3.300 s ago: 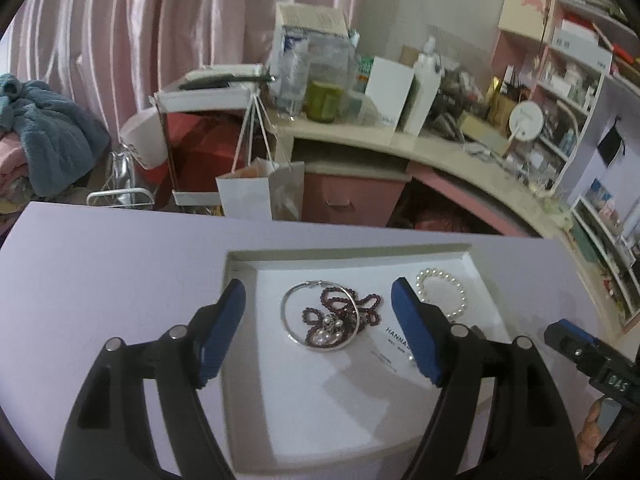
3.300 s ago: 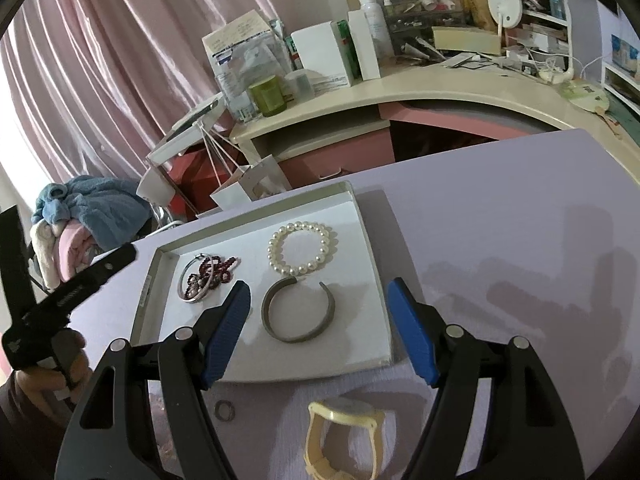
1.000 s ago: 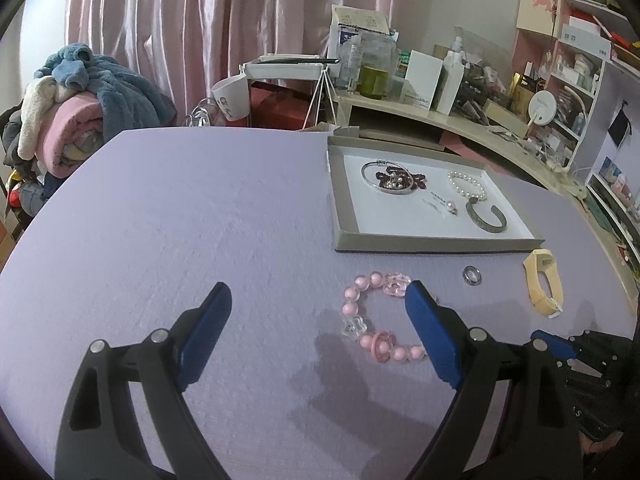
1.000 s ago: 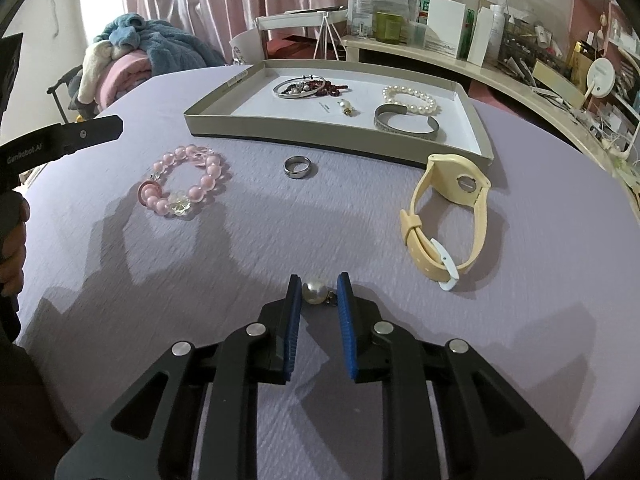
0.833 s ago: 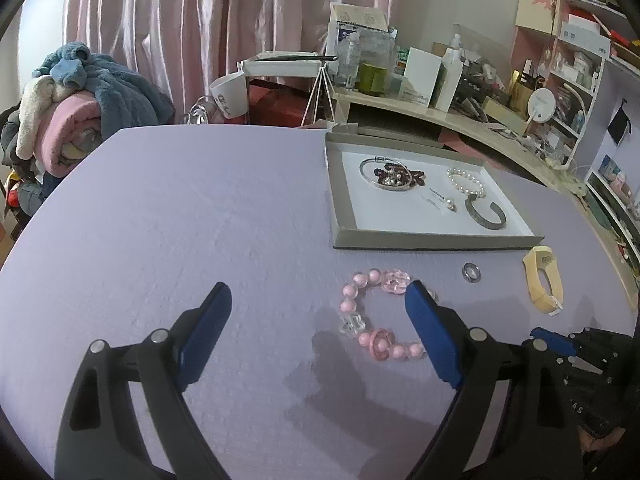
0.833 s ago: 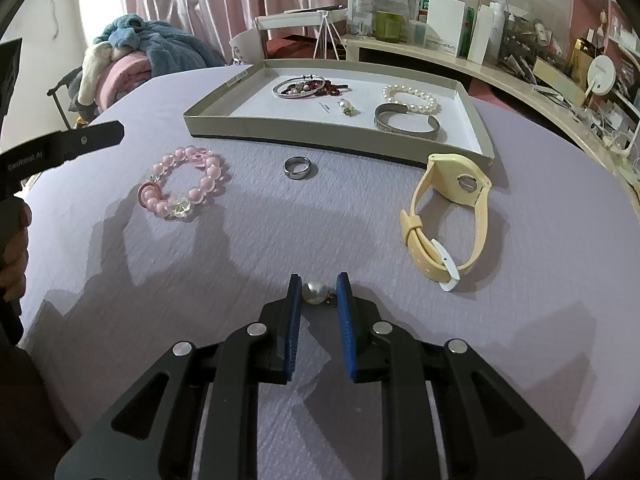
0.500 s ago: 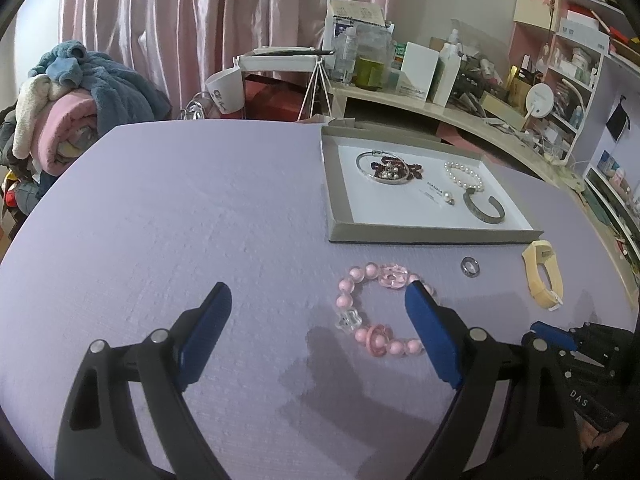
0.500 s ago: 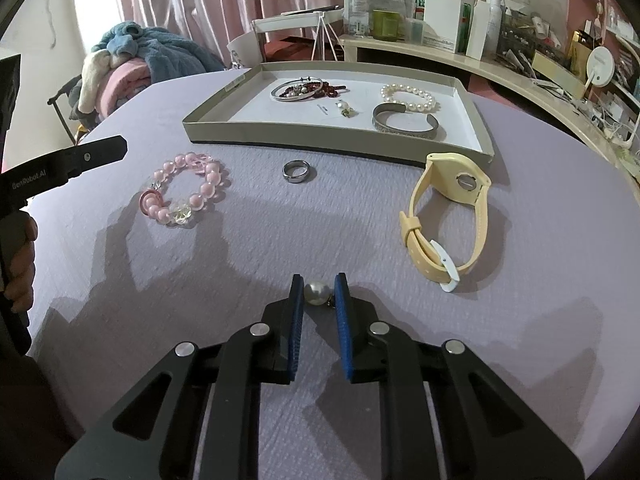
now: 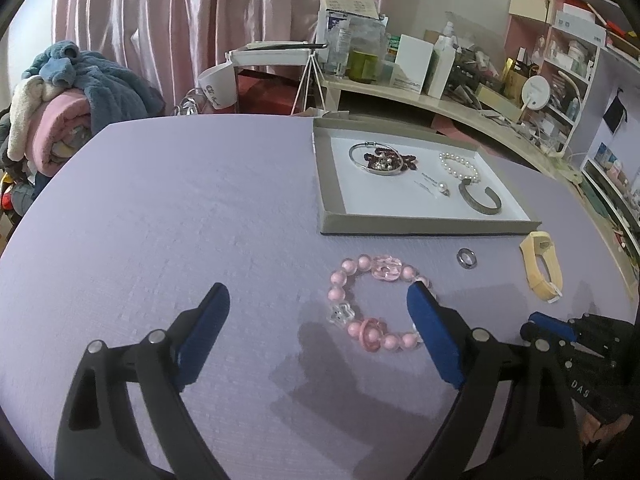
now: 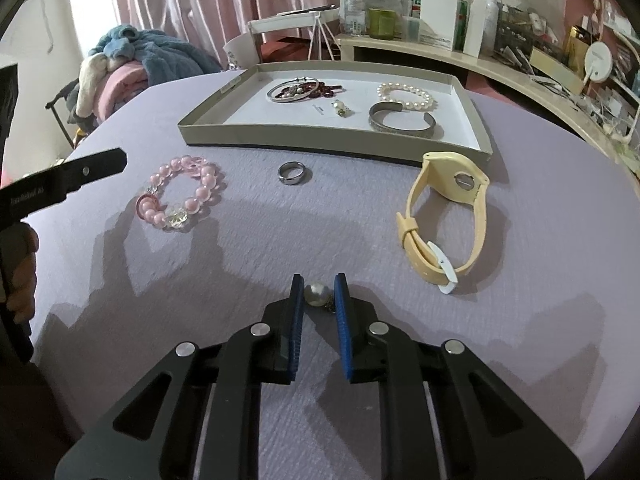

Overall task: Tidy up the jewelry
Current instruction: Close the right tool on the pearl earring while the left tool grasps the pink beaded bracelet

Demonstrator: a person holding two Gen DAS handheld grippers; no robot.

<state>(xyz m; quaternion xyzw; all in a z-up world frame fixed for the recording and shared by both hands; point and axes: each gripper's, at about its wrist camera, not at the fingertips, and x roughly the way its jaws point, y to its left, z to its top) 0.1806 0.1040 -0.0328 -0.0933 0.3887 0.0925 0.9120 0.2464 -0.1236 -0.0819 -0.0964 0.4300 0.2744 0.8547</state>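
The small round pearl earring with a dark metal fitting sits between the blue pads of the right gripper, whose jaws are drawn narrow and appear closed on it, low over the lilac cloth-covered counter. Whether the pearl is lifted clear of the cloth or resting on it cannot be told.

The main risk, as I judge it, is the hold itself: a smooth hard sphere pinched near the pad tips could squirt out forwards or sideways if the squeeze loosens or the gripper tilts during the carry. The dangling fitting might also snag on the textured cloth.

The path to the shallow grey cardboard tray with a white floor is cluttered. A cream-yellow silicone watch strap lies just right of the line, a plain silver ring lies near the tray's front wall, and a pink beaded bracelet lies to the left. A low carry could nudge any of these.

The tray's front wall must be cleared, and dropped from height the pearl would likely roll among the pieces inside.

The left gripper hovers with jaws wide near the pink bracelet, holding nothing.
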